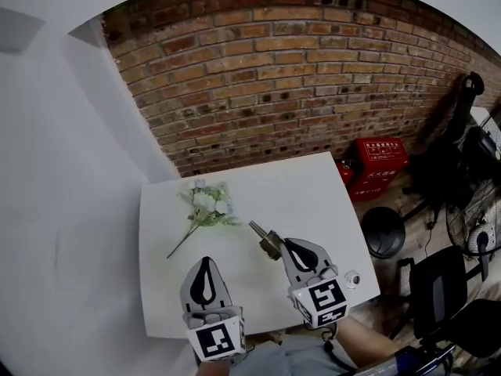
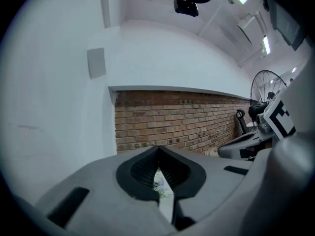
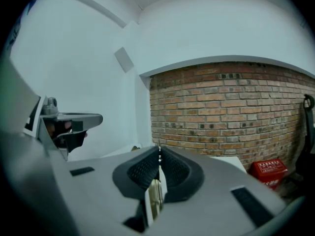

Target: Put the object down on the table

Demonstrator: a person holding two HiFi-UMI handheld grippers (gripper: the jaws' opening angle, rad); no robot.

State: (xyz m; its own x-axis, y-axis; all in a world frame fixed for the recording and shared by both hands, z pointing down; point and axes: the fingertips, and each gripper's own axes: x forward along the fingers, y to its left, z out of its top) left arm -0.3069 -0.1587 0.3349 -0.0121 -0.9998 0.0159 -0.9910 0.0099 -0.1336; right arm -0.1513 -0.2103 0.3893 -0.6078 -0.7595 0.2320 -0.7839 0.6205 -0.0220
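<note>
A small brass vase with a thin dark neck pointing up-left sits at the tips of my right gripper, just above or on the white table; I cannot tell whether it touches. In the right gripper view, that gripper has its jaws pressed together, with brass vase showing in the slit between them. My left gripper hovers over the table's near left part, shut and empty. Through the left gripper, a sliver of white flowers shows.
A bunch of white flowers with green stems lies on the table's left half. A small white ring-shaped item sits near the table's right front corner. Red boxes, black chairs and a fan stand to the right, before the brick wall.
</note>
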